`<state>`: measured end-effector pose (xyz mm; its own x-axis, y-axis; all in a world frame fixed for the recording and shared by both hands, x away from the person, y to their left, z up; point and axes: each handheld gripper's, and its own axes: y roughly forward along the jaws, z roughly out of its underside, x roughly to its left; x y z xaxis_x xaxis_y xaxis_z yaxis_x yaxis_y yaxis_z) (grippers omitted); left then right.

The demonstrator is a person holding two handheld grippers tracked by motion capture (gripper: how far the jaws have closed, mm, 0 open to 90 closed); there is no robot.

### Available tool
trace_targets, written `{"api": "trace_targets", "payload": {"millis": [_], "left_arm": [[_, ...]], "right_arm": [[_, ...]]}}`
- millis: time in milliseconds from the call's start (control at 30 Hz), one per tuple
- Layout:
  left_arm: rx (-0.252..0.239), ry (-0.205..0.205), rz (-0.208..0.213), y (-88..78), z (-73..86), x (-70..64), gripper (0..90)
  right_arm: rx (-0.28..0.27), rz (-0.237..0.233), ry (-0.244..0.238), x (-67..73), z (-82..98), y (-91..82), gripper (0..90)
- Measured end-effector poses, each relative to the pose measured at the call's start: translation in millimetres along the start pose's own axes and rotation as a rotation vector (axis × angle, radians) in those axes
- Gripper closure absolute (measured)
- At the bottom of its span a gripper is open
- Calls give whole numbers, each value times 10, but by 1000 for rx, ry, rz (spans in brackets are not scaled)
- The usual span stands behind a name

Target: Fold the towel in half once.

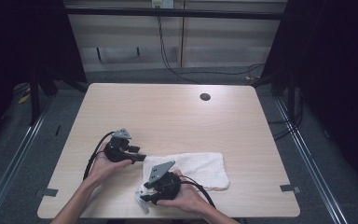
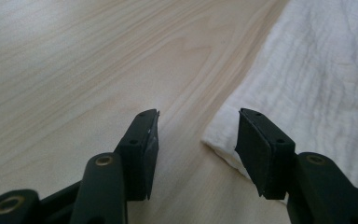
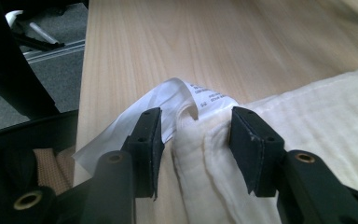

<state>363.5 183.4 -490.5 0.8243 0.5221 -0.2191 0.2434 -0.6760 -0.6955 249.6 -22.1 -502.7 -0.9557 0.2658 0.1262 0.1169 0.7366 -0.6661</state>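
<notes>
1. Towel (image 1: 193, 169) lies folded on the table (image 1: 168, 112), near both grippers.
2. Left gripper (image 2: 198, 140): jaws apart, the towel's corner (image 2: 219, 140) between them, not pinched.
3. Right gripper (image 3: 196, 135): jaws apart around the towel's bunched edge and white tag (image 3: 186, 93).

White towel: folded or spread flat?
Folded. The white cotton towel shows stacked layers at its bunched corner, care label curling out.

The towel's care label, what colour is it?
White, with small dark print; the care label shows best in the right gripper view.
</notes>
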Motion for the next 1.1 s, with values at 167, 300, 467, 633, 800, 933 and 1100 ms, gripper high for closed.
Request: {"api": "trace_targets", "payload": {"millis": [167,300,467,633,800,933,1100], "left_arm": [[5,6,3,38,-1,-21,482],[21,7,-2,57,3,-30,466],[35,11,-3,97,6,-57,448],[31,15,0,105,4,-63,448],[47,40,16,116,-2,-122,479],[57,66,40,128,-6,-158,513],[62,100,52,150,-7,-227,599]], "right_arm": [[-16,28,-14,29,26,1,605],[-23,40,-6,-3,39,-8,700],[-34,48,23,-28,58,-19,793],[-32,39,45,-39,62,-28,816],[-24,39,62,-33,55,-32,817],[-11,39,64,-38,38,-31,817],[-3,32,78,-45,25,-32,819]]}}
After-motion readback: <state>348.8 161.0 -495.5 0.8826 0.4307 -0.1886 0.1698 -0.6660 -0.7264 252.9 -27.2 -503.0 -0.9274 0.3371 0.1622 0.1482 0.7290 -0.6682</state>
